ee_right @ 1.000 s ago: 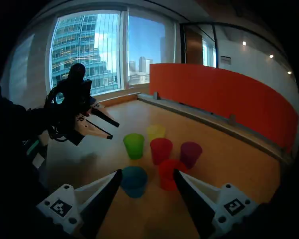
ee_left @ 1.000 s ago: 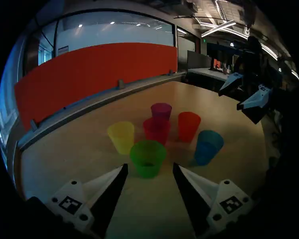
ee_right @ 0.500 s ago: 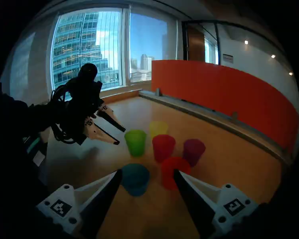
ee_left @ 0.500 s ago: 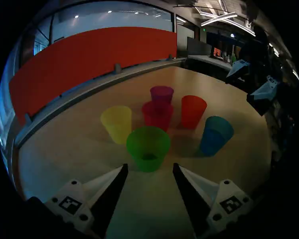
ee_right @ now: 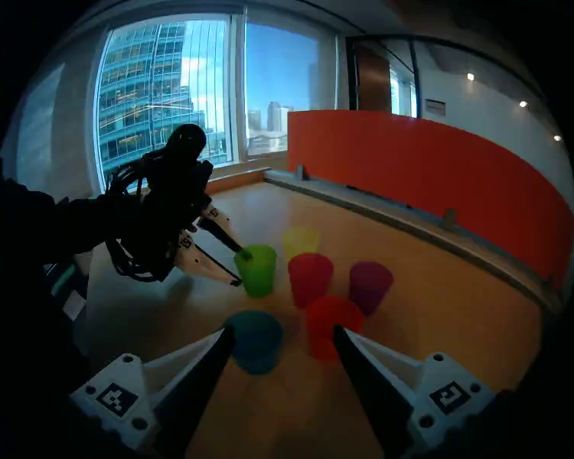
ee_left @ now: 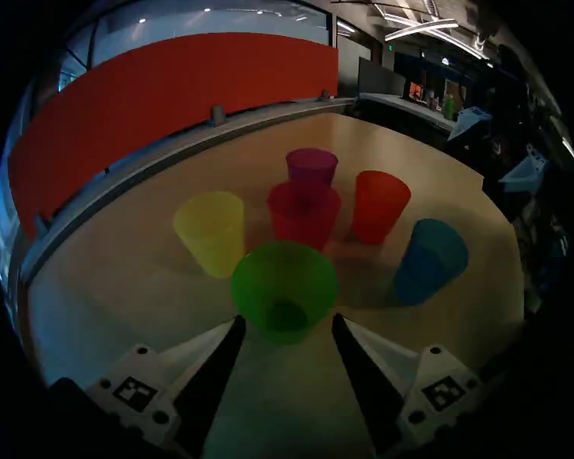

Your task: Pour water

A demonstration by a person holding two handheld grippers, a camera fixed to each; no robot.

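My left gripper (ee_left: 287,321) hangs low over a wooden table (ee_left: 119,291), its two fingers spread apart and holding nothing. The green cup (ee_left: 285,287) stands upright just beyond the fingertips, its near side level with the gap between them, with no finger pressing on it.

Behind the green cup are five more upright cups in a tight cluster. The yellow cup (ee_left: 210,229) is to the left, the red cup (ee_left: 304,214) directly behind, and the purple cup (ee_left: 311,164) behind that. The orange cup (ee_left: 379,205) and blue cup (ee_left: 432,260) are to the right. I cannot tell whether any cup holds water.

Bare tabletop lies open left of the yellow cup, reaching a grey rail (ee_left: 172,153) under an orange partition (ee_left: 157,84). The table's curved edge passes near the blue cup on the right.

My right gripper (ee_right: 283,330) is also spread and holding nothing. The blue and orange cups sit just past its tips, with open wood to their right.
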